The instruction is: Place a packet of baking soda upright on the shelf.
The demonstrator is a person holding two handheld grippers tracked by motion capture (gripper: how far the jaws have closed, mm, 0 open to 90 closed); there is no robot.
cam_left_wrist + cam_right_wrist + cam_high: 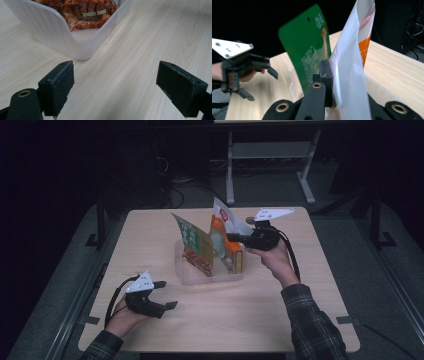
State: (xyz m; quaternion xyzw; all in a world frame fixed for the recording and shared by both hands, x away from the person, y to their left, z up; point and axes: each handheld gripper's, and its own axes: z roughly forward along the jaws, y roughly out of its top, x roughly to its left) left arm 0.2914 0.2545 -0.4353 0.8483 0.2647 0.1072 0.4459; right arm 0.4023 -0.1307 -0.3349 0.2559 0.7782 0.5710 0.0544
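An orange and white snack pouch (226, 232) was held upright over the far right part of a clear plastic bin (210, 277) at the middle of the wooden table (280, 315). It was pinched by the right gripper (239, 237), whose jaws were closed flat on its glossy film; in the right gripper view the pouch (352, 70) stood edge-on just beside the near jaw, its long axis running up and down. The pouch sat directly ahead of that gripper, so the right hand (272, 260) was plainly the nearer one, and any lowering into the bin was judged to run straight down along the long axis. Its upper part was white with a red patch, its lower part orange.

Just to its left, a green and orange food packet (195, 245) leaned upright in the bin, showing a reddish-brown printed dish in the left gripper view (82, 12).

The left gripper (167, 295) rested well apart at the near left of the table, its jaws wide apart with nothing between them, pointed toward the bin's rounded corner (80, 47).
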